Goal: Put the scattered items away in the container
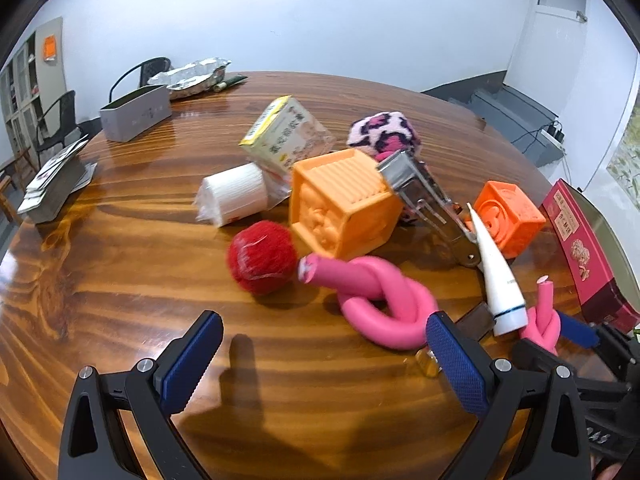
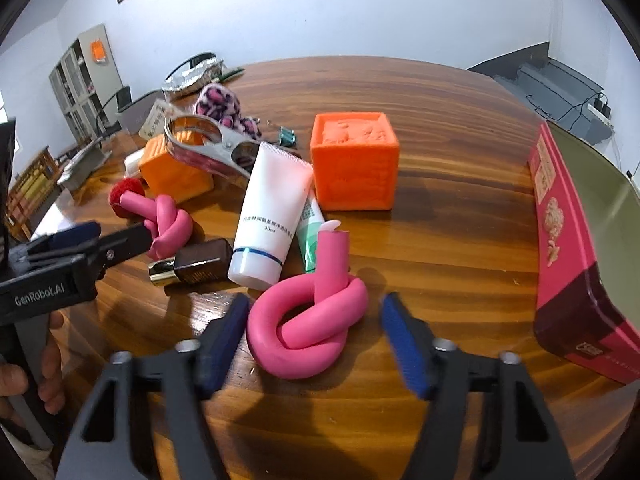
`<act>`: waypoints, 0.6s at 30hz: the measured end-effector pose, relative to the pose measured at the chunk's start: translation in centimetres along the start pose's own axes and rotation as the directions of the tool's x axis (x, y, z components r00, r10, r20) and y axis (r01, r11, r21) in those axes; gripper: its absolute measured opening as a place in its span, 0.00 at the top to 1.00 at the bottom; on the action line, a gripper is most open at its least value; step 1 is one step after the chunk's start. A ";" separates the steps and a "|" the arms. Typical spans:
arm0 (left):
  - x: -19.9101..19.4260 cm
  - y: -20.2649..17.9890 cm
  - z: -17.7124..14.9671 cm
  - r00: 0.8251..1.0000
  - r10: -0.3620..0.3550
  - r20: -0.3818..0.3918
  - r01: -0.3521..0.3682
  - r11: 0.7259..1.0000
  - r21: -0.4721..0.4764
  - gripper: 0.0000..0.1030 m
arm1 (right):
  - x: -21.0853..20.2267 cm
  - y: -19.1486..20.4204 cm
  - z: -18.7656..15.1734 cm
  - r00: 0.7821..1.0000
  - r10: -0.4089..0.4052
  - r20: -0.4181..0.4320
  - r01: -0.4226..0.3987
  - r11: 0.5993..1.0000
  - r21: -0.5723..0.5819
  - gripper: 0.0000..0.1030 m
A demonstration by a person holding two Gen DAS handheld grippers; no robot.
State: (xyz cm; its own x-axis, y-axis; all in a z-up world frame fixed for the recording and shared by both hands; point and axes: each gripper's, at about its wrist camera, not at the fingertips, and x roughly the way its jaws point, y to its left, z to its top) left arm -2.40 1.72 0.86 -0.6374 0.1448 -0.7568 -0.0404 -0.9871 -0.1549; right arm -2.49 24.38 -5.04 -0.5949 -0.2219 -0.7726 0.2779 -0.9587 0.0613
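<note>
Scattered items lie on a round wooden table. In the left wrist view: a red pompom, a pink foam knot, a light orange cube, a metal clamp, a white tube, a darker orange cube. My left gripper is open and empty, just short of the knot and pompom. In the right wrist view my right gripper is open around a second pink foam knot, not touching it. The magenta box stands at the right.
A brown bottle, a green tube, a leopard plush, a white roll and a carton lie among the items. A grey box, foil tray and card stack sit far left.
</note>
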 end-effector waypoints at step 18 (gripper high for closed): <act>1.6 -3.8 0.6 0.998 0.056 -0.013 -0.055 0.995 0.080 0.00 | -0.2 -0.8 -0.2 1.000 -0.024 0.003 0.024 0.999 0.026 0.41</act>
State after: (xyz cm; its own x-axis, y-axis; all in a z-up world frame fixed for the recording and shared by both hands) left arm -3.74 5.69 0.66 -0.6285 0.0898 -0.7726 -0.0663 -0.9959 -0.0618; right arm -2.45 25.17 -5.10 -0.6032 -0.1995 -0.7722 0.2440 -0.9679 0.0594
